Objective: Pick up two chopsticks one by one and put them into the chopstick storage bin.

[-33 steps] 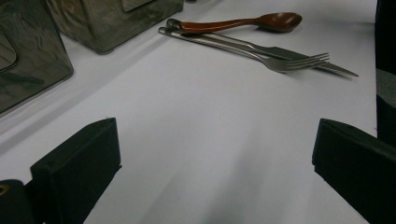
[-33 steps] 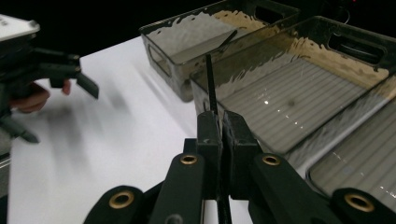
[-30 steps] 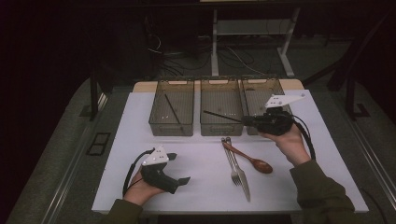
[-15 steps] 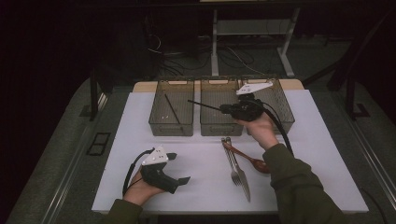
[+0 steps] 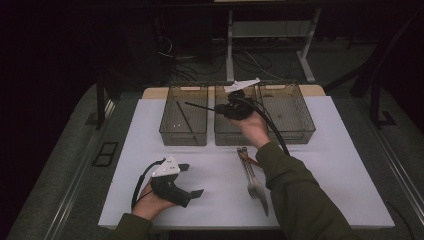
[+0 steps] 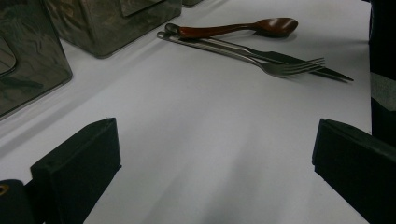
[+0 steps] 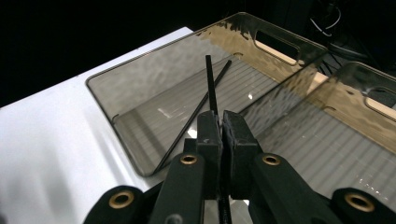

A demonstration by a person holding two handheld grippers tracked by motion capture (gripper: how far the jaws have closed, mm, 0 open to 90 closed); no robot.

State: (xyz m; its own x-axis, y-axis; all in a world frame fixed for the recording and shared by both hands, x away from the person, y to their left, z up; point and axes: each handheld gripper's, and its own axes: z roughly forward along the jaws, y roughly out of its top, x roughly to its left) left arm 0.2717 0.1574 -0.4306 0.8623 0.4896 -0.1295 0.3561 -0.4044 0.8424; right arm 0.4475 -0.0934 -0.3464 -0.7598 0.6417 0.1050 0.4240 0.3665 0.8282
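- Right gripper point(image 7: 219, 122) clamps a thin black chopstick point(image 7: 210, 84), tip above the left clear plastic bin point(image 7: 140, 116), seemingly holding a second stick.
- Left gripper point(image 6: 215, 154) rests on the white table point(image 6: 187, 140), jaws wide apart.

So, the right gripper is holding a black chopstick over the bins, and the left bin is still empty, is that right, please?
Not quite: the left bin is not empty. The right gripper view shows a black chopstick already lying on its floor. The rest holds: the right gripper is shut on the other black chopstick above the bins.
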